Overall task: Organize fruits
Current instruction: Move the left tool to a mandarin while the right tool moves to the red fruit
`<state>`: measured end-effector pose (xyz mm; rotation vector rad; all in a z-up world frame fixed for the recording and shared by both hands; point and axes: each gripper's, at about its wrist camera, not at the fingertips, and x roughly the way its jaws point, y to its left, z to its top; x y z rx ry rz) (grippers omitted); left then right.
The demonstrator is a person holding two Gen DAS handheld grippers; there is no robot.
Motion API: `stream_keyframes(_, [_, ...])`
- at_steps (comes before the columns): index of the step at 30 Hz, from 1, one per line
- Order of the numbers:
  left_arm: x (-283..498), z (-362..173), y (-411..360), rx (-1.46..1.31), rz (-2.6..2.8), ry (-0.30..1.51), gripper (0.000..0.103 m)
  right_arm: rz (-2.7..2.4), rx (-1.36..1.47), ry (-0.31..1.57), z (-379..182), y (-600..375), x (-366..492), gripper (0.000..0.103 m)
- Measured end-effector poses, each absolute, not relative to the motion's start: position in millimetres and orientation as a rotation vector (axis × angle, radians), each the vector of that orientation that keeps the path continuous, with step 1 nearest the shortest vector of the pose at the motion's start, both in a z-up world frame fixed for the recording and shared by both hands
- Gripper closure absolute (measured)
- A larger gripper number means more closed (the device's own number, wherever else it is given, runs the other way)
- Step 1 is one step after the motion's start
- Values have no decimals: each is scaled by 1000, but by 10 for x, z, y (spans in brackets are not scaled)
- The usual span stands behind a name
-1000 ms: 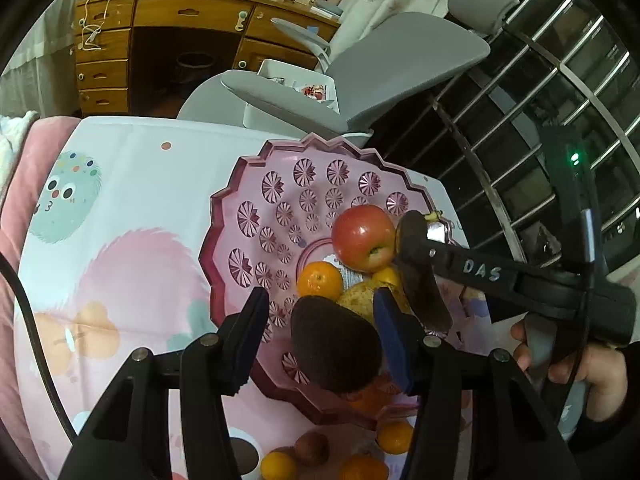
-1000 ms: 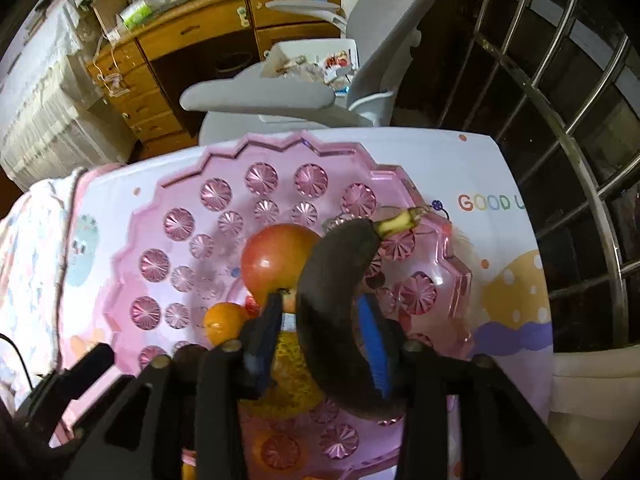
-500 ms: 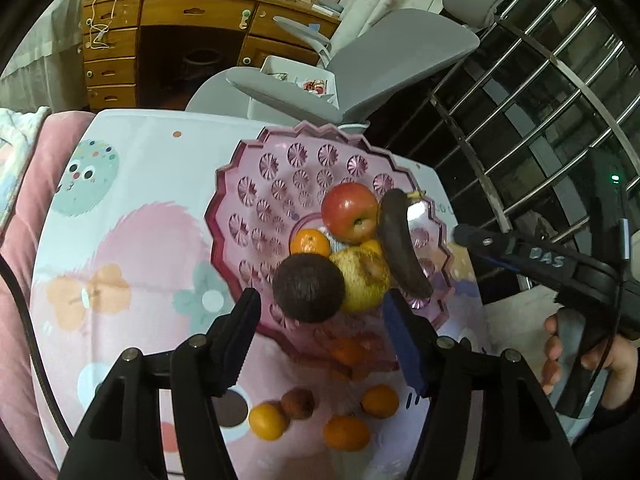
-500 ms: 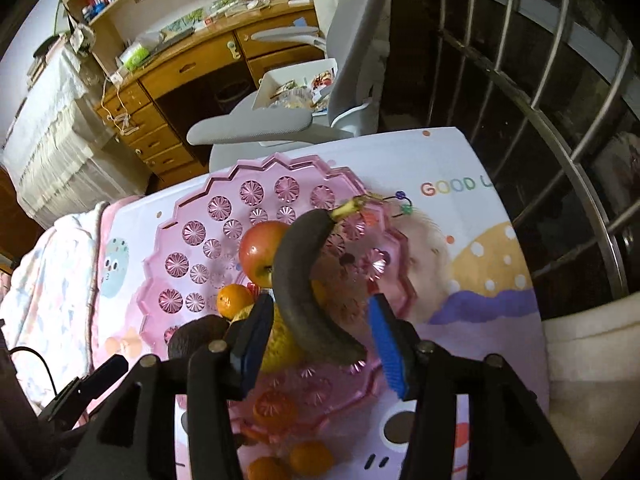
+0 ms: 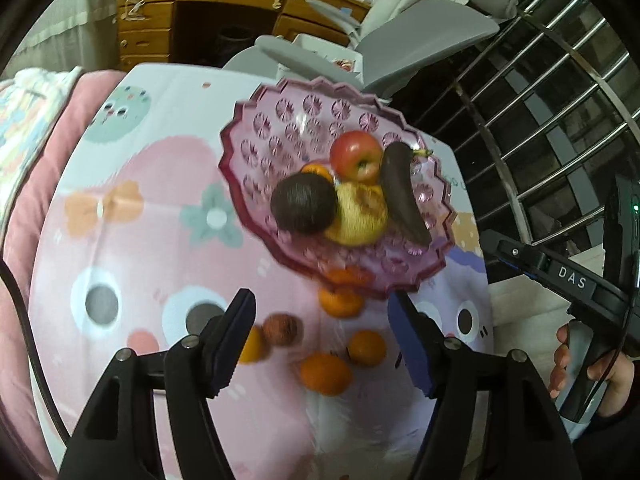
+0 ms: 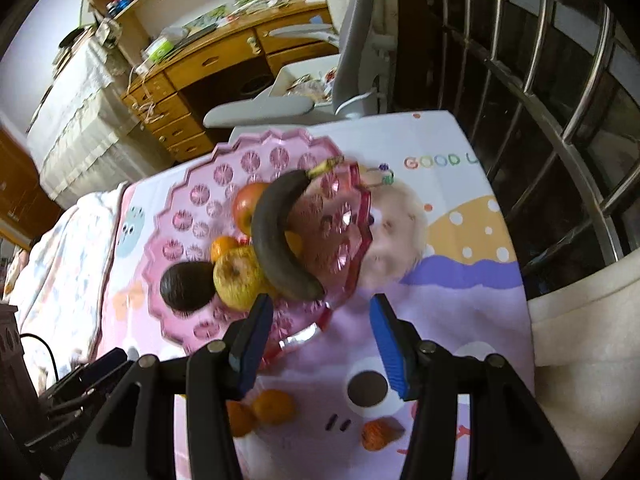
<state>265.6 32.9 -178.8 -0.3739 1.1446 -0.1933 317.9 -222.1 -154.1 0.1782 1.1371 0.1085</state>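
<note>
Both grippers are spread and empty; the left gripper (image 5: 322, 336) hangs above the loose fruit on the cloth (image 5: 132, 264), and the right gripper (image 6: 322, 330) hangs just short of the near rim of the bowl (image 6: 200, 204).

Ahead of the left gripper the bowl holds an avocado (image 5: 303, 203), a yellow fruit (image 5: 358, 216), an apple (image 5: 356, 156), a small orange (image 5: 316, 170) and a dark banana (image 5: 402, 196); the banana leans along the bowl's right side, its stem at the far rim. Between the left fingers and a little beyond lie the fruits not yet gathered: three oranges (image 5: 325, 372) (image 5: 366, 347) (image 5: 340, 302), one of them tucked under the bowl's near edge, a brownish fruit (image 5: 281, 330) near the left finger, and another orange (image 5: 252, 346) partly hidden behind that finger.

The risks, as I judge them: the round oranges may roll off over the smooth cloth if a finger nudges one before closing; the orange under the rim is awkward, and reaching for it could knock or tip the bowl; the heap is piled to the near side, so a fruit dropped on top may slide out or dislodge the banana; the two grippers work close together and could collide over the same spot; both views are blurred, so exact contacts cannot be told.
</note>
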Motion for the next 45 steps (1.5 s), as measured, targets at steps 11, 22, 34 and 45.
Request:
stream_keyframes(11, [2348, -2152, 62, -417, -92, 1225, 29, 275, 97, 1156, -1843, -2424, 2943, 52])
stream_keyframes(22, [2263, -2573, -144, -438, -28, 1270, 29, 448, -41, 1120, -2143, -2540, 2552, 52])
stream_keyframes(34, [2323, -2779, -225, -436, -11, 1268, 29, 504, -93, 1109, -2486, -2617, 2275, 52])
stream_keyframes(45, [2294, -2779, -146, -483, -22, 1216, 48, 530, -164, 1136, -2623, -2489, 2149, 52])
